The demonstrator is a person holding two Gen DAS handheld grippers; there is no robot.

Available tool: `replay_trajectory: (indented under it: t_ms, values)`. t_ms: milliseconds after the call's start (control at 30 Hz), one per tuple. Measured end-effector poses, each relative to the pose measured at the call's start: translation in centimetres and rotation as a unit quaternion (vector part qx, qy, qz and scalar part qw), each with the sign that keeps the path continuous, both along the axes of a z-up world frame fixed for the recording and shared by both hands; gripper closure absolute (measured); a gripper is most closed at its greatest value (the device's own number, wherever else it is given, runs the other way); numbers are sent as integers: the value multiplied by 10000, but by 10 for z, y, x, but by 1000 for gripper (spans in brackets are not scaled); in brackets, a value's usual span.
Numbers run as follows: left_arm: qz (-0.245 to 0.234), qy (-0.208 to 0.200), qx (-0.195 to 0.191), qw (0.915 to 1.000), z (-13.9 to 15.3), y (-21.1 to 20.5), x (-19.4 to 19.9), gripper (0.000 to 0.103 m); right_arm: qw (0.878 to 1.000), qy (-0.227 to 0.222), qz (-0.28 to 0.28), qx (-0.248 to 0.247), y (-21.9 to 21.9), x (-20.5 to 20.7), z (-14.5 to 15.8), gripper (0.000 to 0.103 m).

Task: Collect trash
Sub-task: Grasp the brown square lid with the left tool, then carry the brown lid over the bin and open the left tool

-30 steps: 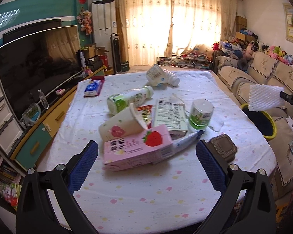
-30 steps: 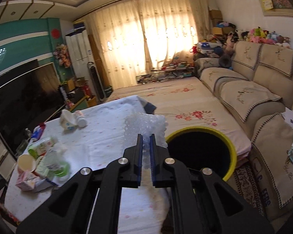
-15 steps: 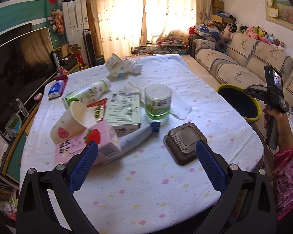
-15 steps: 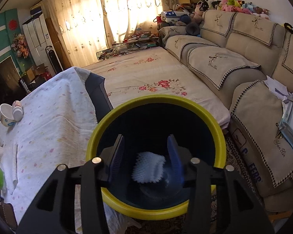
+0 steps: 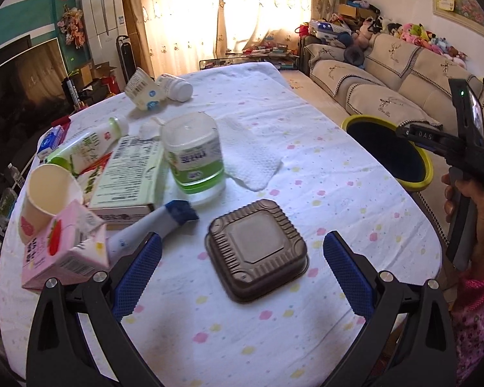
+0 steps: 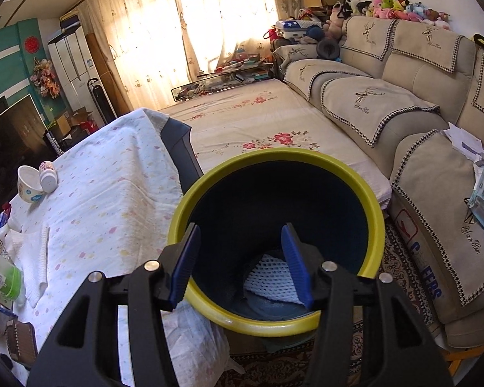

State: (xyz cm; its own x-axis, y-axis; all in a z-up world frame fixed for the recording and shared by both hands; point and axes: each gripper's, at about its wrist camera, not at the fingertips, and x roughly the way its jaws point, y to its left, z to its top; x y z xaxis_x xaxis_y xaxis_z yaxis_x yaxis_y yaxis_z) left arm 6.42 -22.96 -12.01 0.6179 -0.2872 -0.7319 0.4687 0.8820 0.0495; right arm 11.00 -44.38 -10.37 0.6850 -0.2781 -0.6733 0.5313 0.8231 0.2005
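**Foam net lies in the bin while the other claw hangs over the brown box**

The right gripper (image 6: 240, 258) hangs over the mouth of the yellow-rimmed bin (image 6: 209, 180), which stands on the floor just beside the table (image 6: 96, 206). Its jaws are opening, with nothing pressed between them. A white foam net (image 6: 267, 277) lies at the bottom of the bin, below the blue pads.

The left gripper (image 5: 240, 262) points down at the table, its jaws wide apart and empty. Between and just beyond its fingers sits a brown plastic box (image 5: 256, 248), flat on the spotted cloth. To the left of it lie a white tube with a blue cap (image 5: 151, 225), a pink strawberry carton (image 5: 61, 251), a paper cup (image 5: 48, 196) on its side, a green box (image 5: 129, 177) and a drink bottle (image 5: 87, 145). A clear tub (image 5: 193, 158) stands upright by a white napkin (image 5: 251, 161). Farther back, a small cup (image 5: 142, 88) and a white bottle (image 5: 176, 87) lie touching.
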Motion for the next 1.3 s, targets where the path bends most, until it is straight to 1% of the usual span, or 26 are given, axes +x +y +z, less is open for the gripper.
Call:
replay_trajectory:
  t_ms: [133,233,300,333,400,433,467,500,633,733,867,1000,1100,1200,1300]
  values:
    - [144,80,105,9998,-13,-9,7,5,10000,-12,32,16,1,-1,-1,52]
    - [211,182,75,9996,-19,-10,13,5,10000,4,16,58,-2,-2,-4,52]
    - [237,242,82,9994,-22,-12,15,12,10000,21,-1,82,-4,-3,-6,52]
    - [245,267,65,9993,-23,-12,16,14,9999,29,-7,98,-5,-2,-7,52]
    - [277,273,53,9992,-24,-13,17,24,9999,36,-15,129,-6,-2,-9,52]
    - [294,279,40,9992,-24,-12,16,27,9999,37,-15,135,-6,-2,-10,52]
    - [308,286,29,9991,-24,-12,16,33,9999,36,-15,146,-6,-2,-11,52]
    - [309,292,14,9991,-24,-12,16,35,9999,37,-10,157,-6,-2,-11,52]
    - [222,236,30,9995,-22,-12,12,37,9998,26,8,174,-7,-3,-12,52]
    - [87,116,52,9999,-17,-14,5,38,9998,3,7,177,-8,-5,-11,52]
    - [-239,49,30,9997,-3,-20,-5,38,9999,-29,-14,166,-9,-9,-9,52]
    - [-612,7,-55,9981,15,-37,-11,37,9999,-87,-122,72,-13,-17,-3,52]
    - [-875,-31,-151,9960,28,-59,-8,37,9994,-154,-292,-35,-21,-28,6,52]
    - [-1177,-193,-197,9927,40,-93,-3,37,9985,-216,-489,-128,-33,-43,14,52]
    - [-1505,-129,-253,9882,45,-134,6,37,9973,-260,-666,-166,-44,-58,19,52]
